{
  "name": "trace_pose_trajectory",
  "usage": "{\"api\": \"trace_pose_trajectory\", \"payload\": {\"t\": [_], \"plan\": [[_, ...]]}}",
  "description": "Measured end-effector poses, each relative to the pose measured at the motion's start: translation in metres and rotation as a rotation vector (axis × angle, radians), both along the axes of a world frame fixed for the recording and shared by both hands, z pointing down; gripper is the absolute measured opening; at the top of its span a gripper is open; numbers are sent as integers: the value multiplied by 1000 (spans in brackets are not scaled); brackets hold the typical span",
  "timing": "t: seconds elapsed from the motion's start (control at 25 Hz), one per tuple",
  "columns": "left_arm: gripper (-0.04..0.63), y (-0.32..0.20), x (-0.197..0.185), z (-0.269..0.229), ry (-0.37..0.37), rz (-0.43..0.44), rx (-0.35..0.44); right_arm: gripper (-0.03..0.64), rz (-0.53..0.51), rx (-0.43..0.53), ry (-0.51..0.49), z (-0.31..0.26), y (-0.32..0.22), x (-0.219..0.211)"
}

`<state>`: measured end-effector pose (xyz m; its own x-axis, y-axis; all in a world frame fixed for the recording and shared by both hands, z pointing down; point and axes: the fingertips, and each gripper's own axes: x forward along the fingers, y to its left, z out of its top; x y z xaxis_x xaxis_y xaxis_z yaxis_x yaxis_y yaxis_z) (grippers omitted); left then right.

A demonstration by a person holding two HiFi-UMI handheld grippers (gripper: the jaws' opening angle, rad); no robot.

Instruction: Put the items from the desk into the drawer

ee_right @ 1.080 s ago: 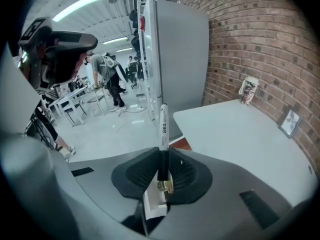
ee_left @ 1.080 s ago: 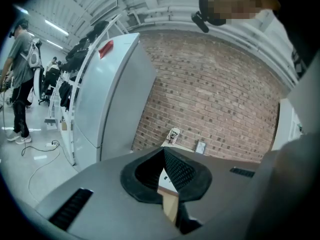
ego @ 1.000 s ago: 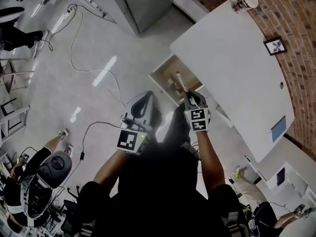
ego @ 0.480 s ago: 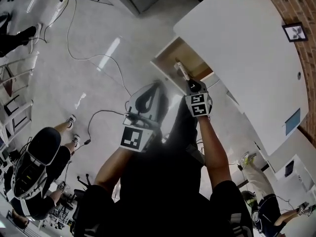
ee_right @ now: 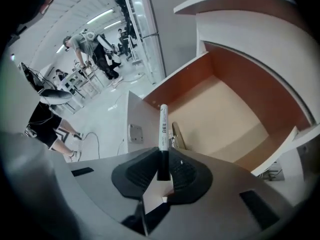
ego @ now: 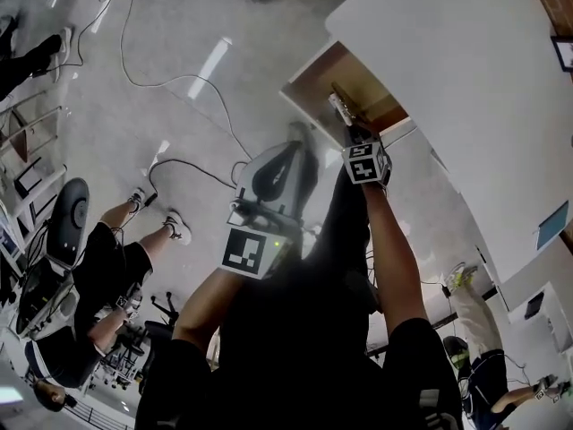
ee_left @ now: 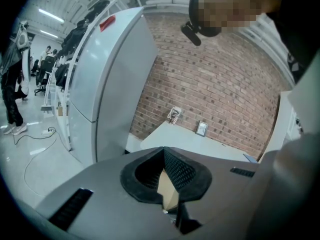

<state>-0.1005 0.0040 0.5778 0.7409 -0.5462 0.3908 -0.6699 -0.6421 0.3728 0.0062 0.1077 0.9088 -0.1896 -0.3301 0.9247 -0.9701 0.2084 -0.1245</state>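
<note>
Right tongs (ee_right: 162, 156) pinch a marker (ee_right: 162, 126) by its dark end, near the open drawer (ee_right: 225, 116); it looks light, stiff and slippery. Left tongs (ee_left: 164, 153) are pressed together, empty.

One marker (ee_right: 163, 126), one drawer (ee_right: 227, 109), two grippers (ee_left: 164, 156) (ee_right: 163, 160)

- A red-brown brick wall (ee_left: 220, 84) fills the centre and right of the left gripper view.
- Glossy pale grey floor (ego: 89, 124), crossed by loose cables (ego: 161, 84), takes the head view's upper left.
- A white desk (ego: 466, 79) stands upper right.
- Ceiling strip lights (ee_left: 50, 16) glow upper left.
</note>
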Motion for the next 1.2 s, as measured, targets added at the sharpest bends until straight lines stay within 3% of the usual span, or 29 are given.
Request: {"api": "trace_pose_trajectory", "payload": {"t": [0.76,1.2], "plan": [[-3,5,2,18,-8,-29,-39,71,-53,-141,51,45,21,3],[-3,13,3,-6,-4,-65,-21,98,-68,-116,18,-6,26,-3]]}}
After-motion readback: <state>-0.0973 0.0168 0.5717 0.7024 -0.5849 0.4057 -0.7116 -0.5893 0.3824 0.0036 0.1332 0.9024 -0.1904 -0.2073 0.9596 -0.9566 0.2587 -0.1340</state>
